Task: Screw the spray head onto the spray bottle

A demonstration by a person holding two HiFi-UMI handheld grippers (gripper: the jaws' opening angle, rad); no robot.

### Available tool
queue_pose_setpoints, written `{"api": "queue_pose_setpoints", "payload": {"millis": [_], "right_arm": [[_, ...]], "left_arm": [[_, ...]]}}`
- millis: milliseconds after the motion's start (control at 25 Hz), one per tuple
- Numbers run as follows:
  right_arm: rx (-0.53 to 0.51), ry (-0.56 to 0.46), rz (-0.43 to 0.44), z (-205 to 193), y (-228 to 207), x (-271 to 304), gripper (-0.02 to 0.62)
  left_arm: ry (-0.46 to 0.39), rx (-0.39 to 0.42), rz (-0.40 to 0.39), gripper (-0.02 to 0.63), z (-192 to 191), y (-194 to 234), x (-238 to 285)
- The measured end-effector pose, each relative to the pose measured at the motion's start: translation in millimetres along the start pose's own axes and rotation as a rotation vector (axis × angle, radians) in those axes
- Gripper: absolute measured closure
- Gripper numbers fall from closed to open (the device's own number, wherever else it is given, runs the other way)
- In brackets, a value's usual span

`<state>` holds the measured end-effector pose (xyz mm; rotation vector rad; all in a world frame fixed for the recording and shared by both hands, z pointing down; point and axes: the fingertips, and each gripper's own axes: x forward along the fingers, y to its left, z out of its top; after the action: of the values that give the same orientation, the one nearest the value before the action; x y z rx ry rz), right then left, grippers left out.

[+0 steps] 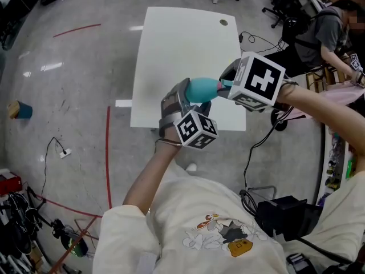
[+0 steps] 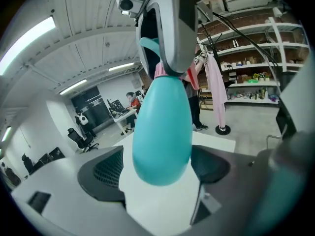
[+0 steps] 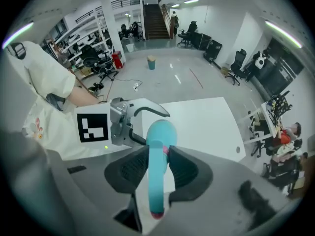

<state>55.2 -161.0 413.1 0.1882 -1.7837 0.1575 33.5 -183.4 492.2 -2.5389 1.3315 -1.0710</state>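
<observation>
Above the white table (image 1: 182, 44), a teal spray bottle (image 1: 202, 89) lies nearly level in the air. My left gripper (image 1: 188, 96) is shut on its rounded body, under its marker cube. In the left gripper view the bottle (image 2: 162, 127) fills the space between the dark pads (image 2: 108, 168). My right gripper (image 1: 228, 82) meets it from the right, shut on the teal spray head (image 3: 156, 181), which has a pink collar (image 3: 166, 154). In the right gripper view the bottle (image 3: 160, 132) continues beyond the head toward the left gripper (image 3: 133, 122). The joint between head and neck is hidden.
The table has a round cable hole (image 1: 223, 22) near its far right corner. A seated person (image 1: 325, 33) and office chairs are at the right. Cables (image 1: 256, 141) run over the floor beside the table. Red tape lines (image 1: 108, 153) and a small blue block (image 1: 21, 111) mark the floor at left.
</observation>
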Motion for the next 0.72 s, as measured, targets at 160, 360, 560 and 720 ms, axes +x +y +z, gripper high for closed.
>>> {"api": "queue_pose_setpoints", "payload": {"millis": [160,360,560,720], "right_arm": [[-0.062,0.021,-0.033,5,-32,46,0.465],[-0.093,0.135,-0.055,3,-78,124,0.465],[-0.042,0.248,-0.033,-9,-109,204,0.465],[-0.007,0.282,-0.017,-9,-125,241,0.465]], "left_arm": [[0.088,-0.039,-0.030,0.179,-50,-1,16],[0.150,-0.111,-0.060,0.179,-97,17,26],[0.178,-0.149,-0.122,0.181,-130,29,41],[0.192,-0.162,-0.160,0.183,-150,33,52]]}}
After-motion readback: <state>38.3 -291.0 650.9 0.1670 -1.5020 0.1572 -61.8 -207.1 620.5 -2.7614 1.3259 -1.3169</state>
